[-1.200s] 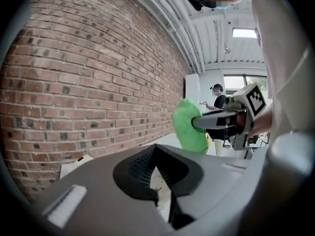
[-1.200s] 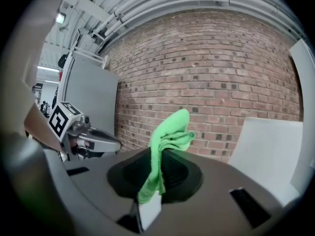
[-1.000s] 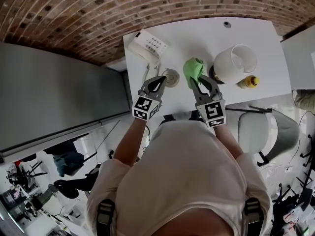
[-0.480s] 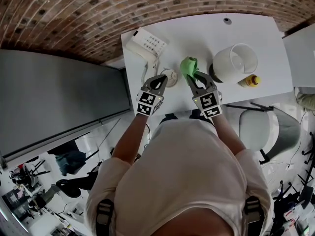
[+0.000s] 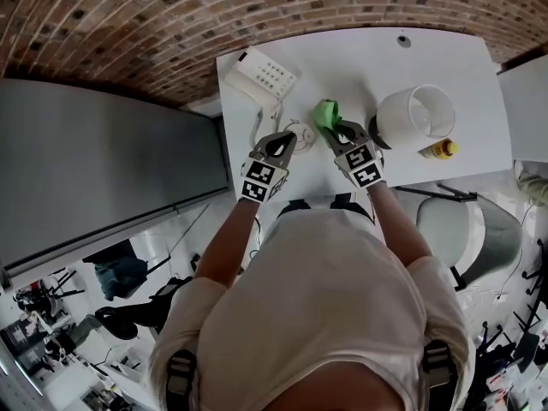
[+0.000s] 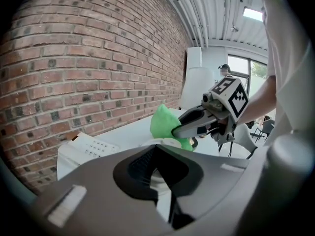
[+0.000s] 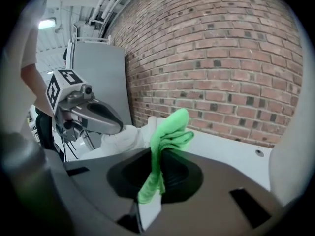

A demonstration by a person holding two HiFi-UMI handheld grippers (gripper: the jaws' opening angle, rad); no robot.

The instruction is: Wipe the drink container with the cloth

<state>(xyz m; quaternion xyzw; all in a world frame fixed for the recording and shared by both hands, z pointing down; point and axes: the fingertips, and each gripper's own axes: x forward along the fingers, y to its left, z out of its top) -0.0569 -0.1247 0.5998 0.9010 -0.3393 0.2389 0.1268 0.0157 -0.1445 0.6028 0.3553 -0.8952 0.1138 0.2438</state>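
Being pinched in the right claw (image 5: 336, 131), the green cloth (image 5: 324, 111) is held beside the small white drink container (image 5: 300, 132), itself clasped by the left claw (image 5: 287, 139) near the counter's (image 5: 368, 58) front edge.

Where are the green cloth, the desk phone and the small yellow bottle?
green cloth (image 5: 325, 111), head view, bunched middle.
desk phone (image 5: 267, 76), head view, keypad.
small yellow bottle (image 5: 441, 149), head view, yellow body.

I see a white counter (image 5: 368, 67) set against the brick wall. On it lie a white keypad phone (image 5: 261, 77), a small round white container (image 5: 301, 132), a large white tub (image 5: 417, 116) on its side, and a yellow bottle (image 5: 441, 150) near the tub.
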